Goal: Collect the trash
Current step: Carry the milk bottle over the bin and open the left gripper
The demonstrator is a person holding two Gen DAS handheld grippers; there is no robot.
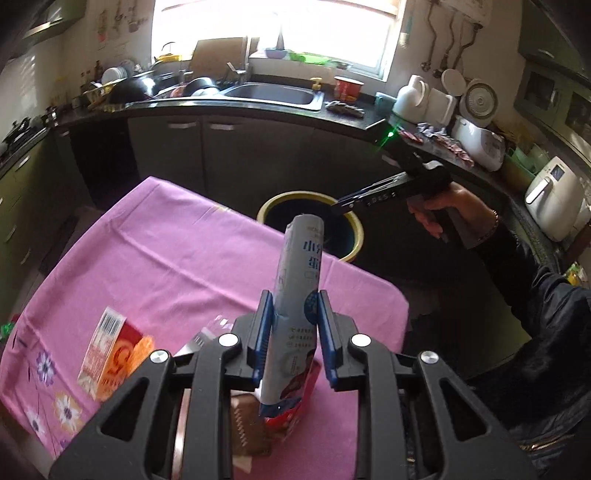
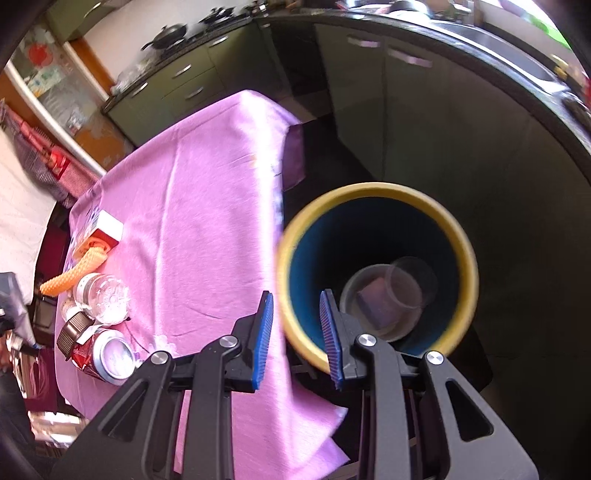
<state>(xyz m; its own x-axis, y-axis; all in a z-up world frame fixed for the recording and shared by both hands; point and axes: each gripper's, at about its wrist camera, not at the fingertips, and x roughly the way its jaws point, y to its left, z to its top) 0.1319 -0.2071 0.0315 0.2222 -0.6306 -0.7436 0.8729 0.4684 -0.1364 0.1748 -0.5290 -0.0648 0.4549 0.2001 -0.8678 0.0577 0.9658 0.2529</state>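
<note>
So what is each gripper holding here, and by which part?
The left gripper pinches a pale blue snack packet across its middle, flat sides between the pads. The right gripper holds nothing.

Bright window [image 1: 273, 33], dark counter [image 1: 229, 105] — perhaps green cabinets [image 2: 177, 79]

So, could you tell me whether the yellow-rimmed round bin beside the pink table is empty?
Not empty. The right wrist view looks straight down into the yellow-rimmed bin, and a clear plastic cup lies at its bottom.
</note>
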